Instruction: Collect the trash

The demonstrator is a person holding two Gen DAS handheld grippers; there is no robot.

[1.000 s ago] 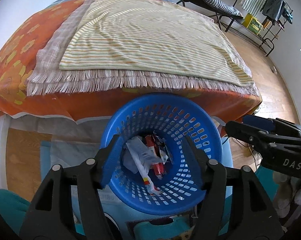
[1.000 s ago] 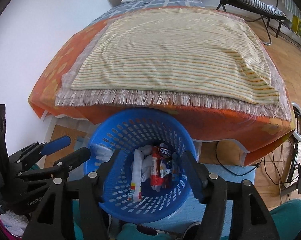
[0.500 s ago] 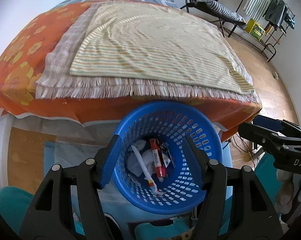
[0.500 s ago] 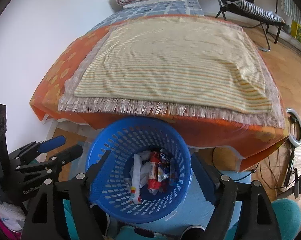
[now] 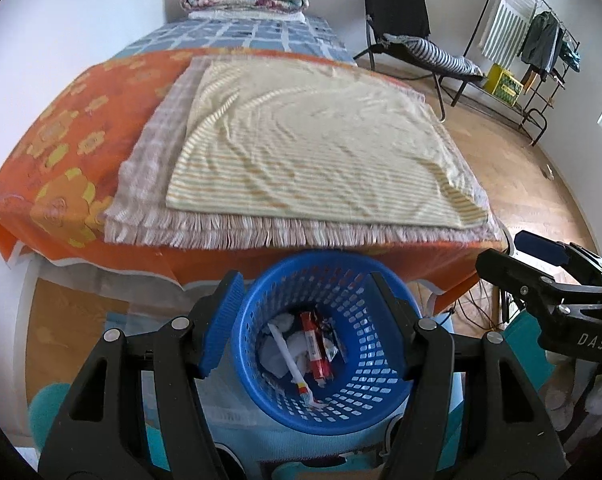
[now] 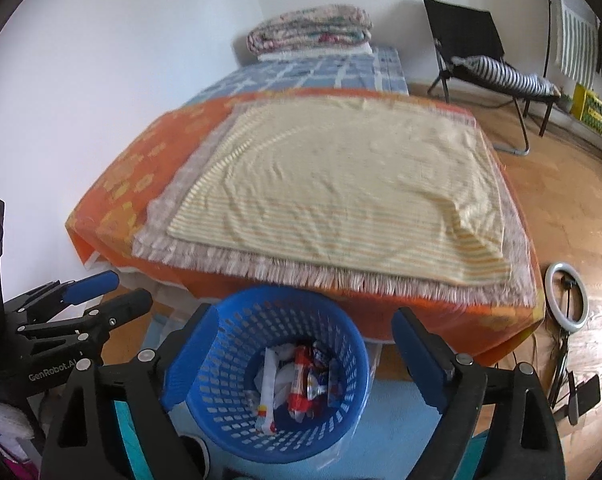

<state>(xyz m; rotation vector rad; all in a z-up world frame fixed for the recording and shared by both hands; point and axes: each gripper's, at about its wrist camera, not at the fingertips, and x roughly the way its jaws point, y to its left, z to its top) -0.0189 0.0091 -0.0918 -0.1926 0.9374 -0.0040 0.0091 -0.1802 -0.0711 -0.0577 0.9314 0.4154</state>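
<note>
Blue perforated plastic basket (image 5: 365, 364) on the floor at the foot of an orange-covered bed (image 5: 53, 148), holding crumpled white paper and red wrappers (image 5: 315, 346).
Both grippers hang above the basket with nothing in them: the left gripper (image 5: 305, 326) has its jaws spread wide, and so does the right gripper (image 6: 297, 360). Only the right wrist view shows a white ring light (image 6: 567, 298) lying on the wooden floor; only the left wrist view takes in the clothes rack (image 5: 541, 40) by the far wall.
</note>
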